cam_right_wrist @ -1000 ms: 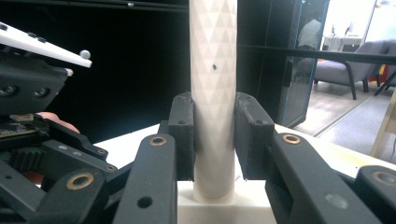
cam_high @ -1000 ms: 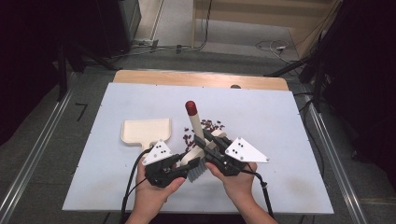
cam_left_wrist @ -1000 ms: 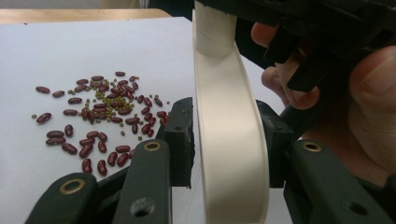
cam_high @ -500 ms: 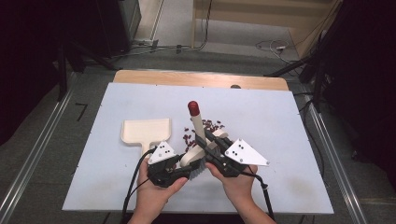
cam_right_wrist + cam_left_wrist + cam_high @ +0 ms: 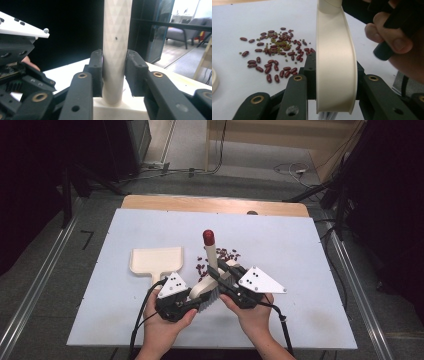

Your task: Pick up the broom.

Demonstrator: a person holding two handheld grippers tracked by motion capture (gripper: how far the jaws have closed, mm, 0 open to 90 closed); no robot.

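While clamped at its cream head by the left tool [image 5: 192, 301], brush [image 5: 209, 270] stands tilted over the desk [image 5: 300, 250] beside scattered beans [image 5: 220, 257], right tool [image 5: 223, 281] just loosening around its handle.

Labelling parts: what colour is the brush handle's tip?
Red, on a cream brush handle; tip shows best in the high view.

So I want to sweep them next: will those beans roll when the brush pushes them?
Probably: the beans look small, rounded and loose on the smooth table, so some may scatter. The tiny green ones likely slip past the brush.
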